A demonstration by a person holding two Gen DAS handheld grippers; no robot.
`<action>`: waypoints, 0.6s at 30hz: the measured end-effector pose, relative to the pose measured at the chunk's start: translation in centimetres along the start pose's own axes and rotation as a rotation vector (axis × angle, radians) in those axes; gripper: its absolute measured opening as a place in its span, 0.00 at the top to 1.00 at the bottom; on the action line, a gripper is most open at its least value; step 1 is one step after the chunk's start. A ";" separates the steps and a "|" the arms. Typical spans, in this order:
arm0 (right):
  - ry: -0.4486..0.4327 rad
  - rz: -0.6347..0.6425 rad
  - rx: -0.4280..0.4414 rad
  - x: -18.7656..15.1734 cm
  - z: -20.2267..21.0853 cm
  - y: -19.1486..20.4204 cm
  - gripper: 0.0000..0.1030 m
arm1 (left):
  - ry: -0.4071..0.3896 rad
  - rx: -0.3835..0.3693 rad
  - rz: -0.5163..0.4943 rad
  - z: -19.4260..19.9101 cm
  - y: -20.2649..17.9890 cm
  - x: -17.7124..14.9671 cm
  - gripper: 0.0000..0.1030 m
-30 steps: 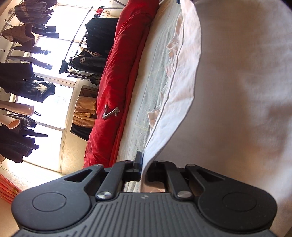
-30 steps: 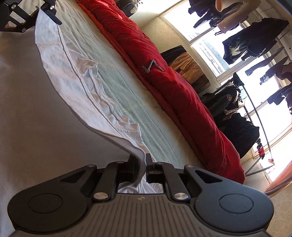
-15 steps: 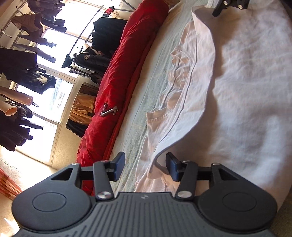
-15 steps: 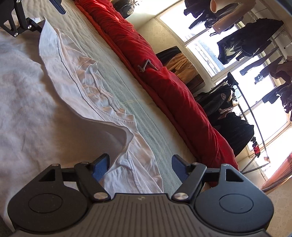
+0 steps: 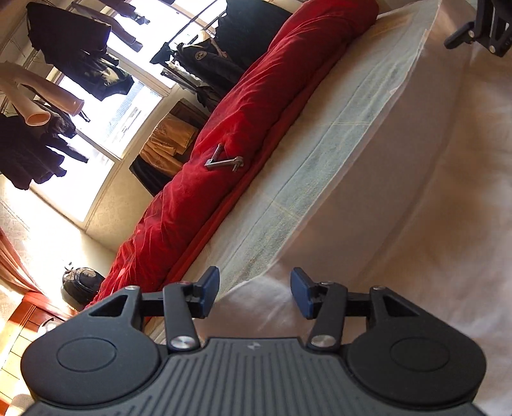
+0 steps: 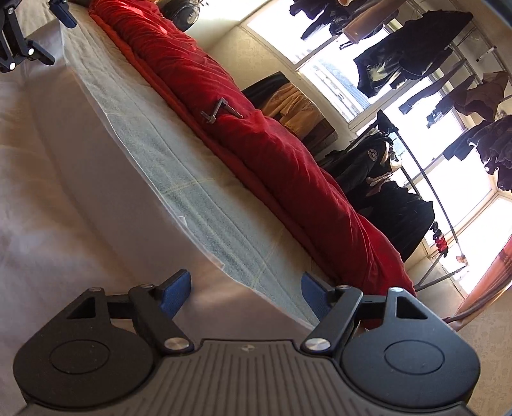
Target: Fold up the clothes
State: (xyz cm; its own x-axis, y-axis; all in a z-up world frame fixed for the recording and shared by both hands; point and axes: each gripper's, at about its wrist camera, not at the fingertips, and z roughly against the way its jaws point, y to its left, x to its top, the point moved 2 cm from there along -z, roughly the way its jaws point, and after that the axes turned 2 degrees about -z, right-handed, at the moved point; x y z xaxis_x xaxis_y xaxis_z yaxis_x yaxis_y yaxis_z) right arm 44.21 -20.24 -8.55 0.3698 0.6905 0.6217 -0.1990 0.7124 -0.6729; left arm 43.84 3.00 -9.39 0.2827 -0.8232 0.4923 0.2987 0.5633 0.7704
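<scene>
The white garment (image 5: 432, 179) lies spread flat on the bed, its long straight edge running alongside a strip of pale green bed sheet (image 5: 320, 166). In the right wrist view the same cloth (image 6: 64, 192) fills the left side and passes beneath the tongs.

The left tongs (image 5: 255, 294) stand apart with nothing between the blue pads – only the garment's edge and the sheet show through the gap below them. The right tongs (image 6: 246, 292) are spread wider, also empty, hovering over the cloth's border where it meets the sheet (image 6: 198, 192). Each pair shows in the other's view: the right tongs at the upper right corner (image 5: 480, 28), the left tongs at the upper left (image 6: 28, 38), both above the far ends of the garment.

Beyond the sheet a rolled red quilt (image 5: 256, 121) runs the length of the bed like a wall, and a small grey metal bracket (image 5: 224, 161) sits on top of it. Past the quilt – by the bright window (image 6: 336, 67) – dark clothes hang from a rack (image 6: 416, 48), more dark jackets (image 6: 377, 179) hang lower down, and a stack of tan fabric (image 5: 169, 140) sits on a dark piece of furniture. A round dark object (image 5: 81, 284) stands on the floor near the quilt's end; what it is I cannot tell.
</scene>
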 end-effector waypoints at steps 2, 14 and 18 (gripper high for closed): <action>-0.005 -0.046 0.010 0.3 -0.3 -0.8 0.23 | -0.008 0.000 0.027 0.0 0.6 0.4 0.50; 0.022 -0.333 0.218 -4.1 5.9 -6.9 0.39 | 0.016 -0.166 0.313 6.3 4.6 -5.2 0.52; 0.093 -0.523 0.353 -7.5 5.9 -8.1 0.68 | 0.051 -0.348 0.528 7.5 5.3 -8.5 0.61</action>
State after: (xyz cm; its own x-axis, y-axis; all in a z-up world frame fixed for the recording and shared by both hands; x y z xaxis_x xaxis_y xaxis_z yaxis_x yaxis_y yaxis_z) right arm 37.68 -30.41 -5.42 0.5734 0.2376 0.7840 -0.2515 0.9619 -0.1076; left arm 36.22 12.49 -6.45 0.5137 -0.4290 0.7431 0.3836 0.8895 0.2484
